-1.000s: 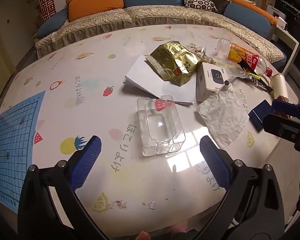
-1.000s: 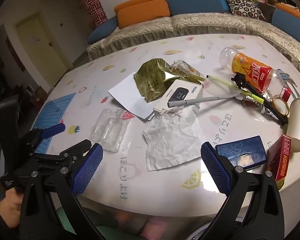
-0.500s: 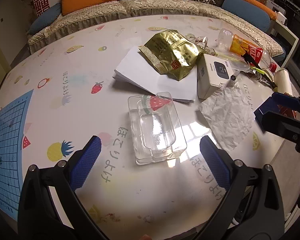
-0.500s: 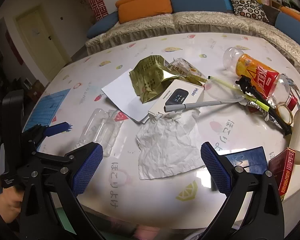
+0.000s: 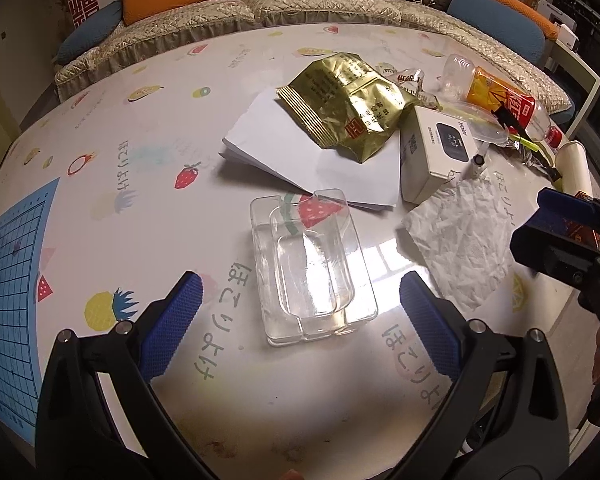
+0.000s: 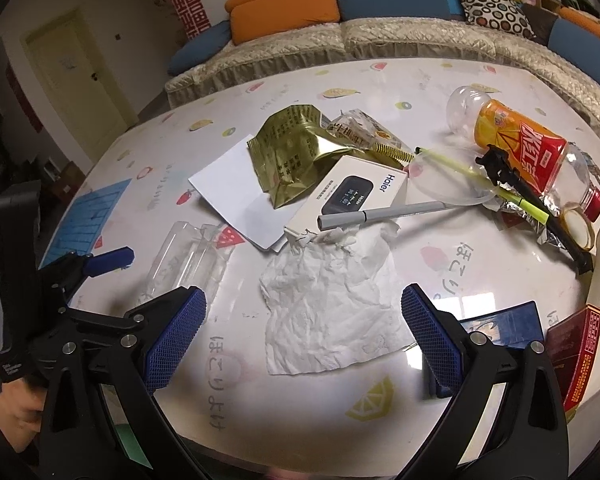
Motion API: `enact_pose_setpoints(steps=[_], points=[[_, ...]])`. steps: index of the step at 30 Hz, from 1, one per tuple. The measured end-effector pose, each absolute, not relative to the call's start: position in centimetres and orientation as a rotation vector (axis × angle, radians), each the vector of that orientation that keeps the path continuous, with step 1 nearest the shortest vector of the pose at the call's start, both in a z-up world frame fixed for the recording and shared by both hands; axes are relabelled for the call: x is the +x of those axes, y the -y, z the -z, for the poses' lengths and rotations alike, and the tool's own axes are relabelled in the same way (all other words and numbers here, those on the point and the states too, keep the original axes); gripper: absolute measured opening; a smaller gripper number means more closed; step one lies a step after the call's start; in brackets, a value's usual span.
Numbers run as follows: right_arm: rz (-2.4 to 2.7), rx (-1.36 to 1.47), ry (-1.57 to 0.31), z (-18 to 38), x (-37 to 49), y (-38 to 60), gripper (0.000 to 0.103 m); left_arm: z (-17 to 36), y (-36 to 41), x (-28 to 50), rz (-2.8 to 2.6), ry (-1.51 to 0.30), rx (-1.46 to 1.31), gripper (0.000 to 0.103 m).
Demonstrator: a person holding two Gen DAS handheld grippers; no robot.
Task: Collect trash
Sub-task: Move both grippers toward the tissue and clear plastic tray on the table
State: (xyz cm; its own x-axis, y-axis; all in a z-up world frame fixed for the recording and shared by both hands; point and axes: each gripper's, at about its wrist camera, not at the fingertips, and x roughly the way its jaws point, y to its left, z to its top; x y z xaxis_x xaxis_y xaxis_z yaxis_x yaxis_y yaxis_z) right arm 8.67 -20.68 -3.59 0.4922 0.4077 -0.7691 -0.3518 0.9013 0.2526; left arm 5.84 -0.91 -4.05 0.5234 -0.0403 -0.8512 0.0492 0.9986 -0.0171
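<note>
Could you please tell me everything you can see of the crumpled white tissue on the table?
The crumpled white tissue is one thin, wrinkled paper sheet, spread mostly flat on the table, with a ragged torn far edge. That edge meets the white box and lies under the grey pen. The open right claw frames it without touching.

Table (image 5: 148, 208): glossy, smooth. Tray (image 5: 314, 268): clear glossy plastic. Tissue (image 6: 332, 312): matt, crumpled paper. Snack bag (image 5: 344, 100): shiny gold foil. Box (image 6: 352, 196): matt white card. Left tongs (image 5: 298, 322) pads (image 5: 172, 320): blue, textured.
</note>
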Motion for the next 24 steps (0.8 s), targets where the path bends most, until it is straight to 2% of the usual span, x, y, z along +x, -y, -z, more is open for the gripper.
enact_pose_setpoints(steps=[24], points=[[-0.463, 0.049, -0.973, 5.1, 10.2, 20.7, 0.096, 5.6, 1.0, 7.0, 0.048, -1.044, 0.01, 0.096]])
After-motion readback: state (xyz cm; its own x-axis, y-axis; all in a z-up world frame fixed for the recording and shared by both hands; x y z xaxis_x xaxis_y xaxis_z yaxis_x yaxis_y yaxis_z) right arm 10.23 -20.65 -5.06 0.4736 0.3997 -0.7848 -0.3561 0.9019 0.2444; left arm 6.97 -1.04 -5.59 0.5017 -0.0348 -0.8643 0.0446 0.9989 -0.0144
